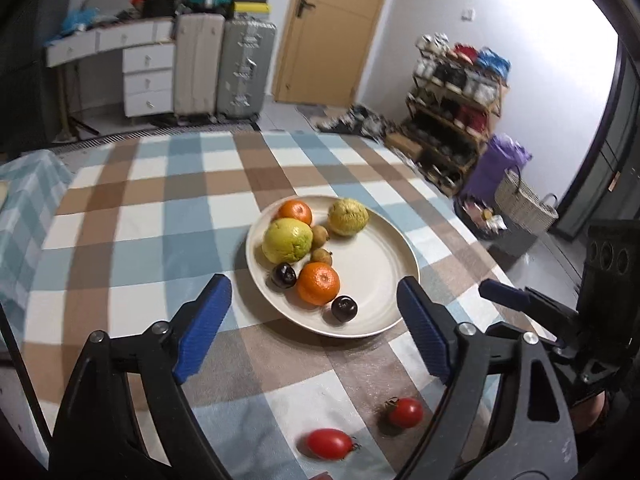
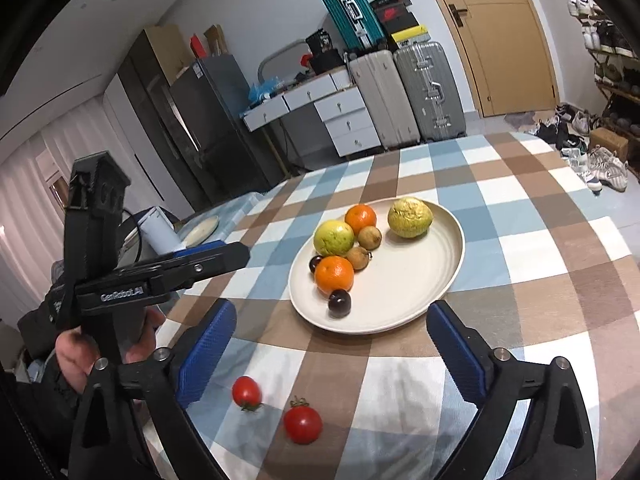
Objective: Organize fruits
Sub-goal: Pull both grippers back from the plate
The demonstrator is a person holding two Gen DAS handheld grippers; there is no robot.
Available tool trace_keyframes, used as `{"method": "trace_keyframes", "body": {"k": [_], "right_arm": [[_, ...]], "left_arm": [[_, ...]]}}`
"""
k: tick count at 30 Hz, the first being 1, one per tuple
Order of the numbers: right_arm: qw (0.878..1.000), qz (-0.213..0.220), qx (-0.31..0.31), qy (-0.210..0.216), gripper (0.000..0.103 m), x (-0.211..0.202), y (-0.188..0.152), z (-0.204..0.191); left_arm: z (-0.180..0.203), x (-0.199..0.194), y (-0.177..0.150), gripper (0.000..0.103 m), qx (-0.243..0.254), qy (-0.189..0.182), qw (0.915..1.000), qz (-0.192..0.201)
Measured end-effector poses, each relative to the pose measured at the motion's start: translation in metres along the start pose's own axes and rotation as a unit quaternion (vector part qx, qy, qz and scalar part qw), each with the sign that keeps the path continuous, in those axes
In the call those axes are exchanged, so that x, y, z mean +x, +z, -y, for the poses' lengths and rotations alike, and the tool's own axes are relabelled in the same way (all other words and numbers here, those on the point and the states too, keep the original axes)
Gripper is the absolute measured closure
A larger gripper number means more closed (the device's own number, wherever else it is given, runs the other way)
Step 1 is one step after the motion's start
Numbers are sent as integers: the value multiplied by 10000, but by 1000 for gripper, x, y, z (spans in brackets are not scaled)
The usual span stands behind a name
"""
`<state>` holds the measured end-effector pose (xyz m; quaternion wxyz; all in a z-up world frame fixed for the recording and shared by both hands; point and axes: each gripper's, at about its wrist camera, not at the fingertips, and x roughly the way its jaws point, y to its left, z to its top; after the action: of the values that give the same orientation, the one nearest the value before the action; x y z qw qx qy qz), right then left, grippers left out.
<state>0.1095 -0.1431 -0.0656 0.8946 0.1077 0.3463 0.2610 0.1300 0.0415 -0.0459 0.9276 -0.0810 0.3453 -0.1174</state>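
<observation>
From the left wrist, the left gripper (image 1: 312, 324) holds its blue-padded jaws wide apart with nothing between them, above a checked blue, brown and white tablecloth (image 1: 132, 216). Ahead sits a round cream plate (image 1: 384, 264) carrying oranges, yellow-green fruits and dark plums; two small red tomatoes (image 1: 404, 412) lie on the cloth near the camera.

From the right wrist, the right gripper (image 2: 330, 350) likewise stands spread and empty.

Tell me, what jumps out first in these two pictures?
A cream plate heaped with fruit sits mid-table on a checked cloth, its two oranges brightest. Two red tomatoes lie loose on the cloth nearer the camera. Blue-padded left gripper and right gripper hang open, holding nothing.
</observation>
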Motion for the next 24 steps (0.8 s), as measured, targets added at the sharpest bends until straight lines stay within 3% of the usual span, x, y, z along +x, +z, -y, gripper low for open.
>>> {"method": "trace_keyframes", "body": {"k": [3, 12, 24], "right_arm": [[10000, 59, -14, -37, 3, -8, -1, -5], [9995, 289, -93, -48, 0, -35, -10, -24], [9989, -416, 237, -17, 0, -20, -51, -20]], "left_arm": [[6, -18, -5, 2, 9, 15, 9999, 125], [17, -68, -40, 1, -190, 500, 9964, 662], [1, -84, -97, 1, -665, 752, 9933, 568]]}}
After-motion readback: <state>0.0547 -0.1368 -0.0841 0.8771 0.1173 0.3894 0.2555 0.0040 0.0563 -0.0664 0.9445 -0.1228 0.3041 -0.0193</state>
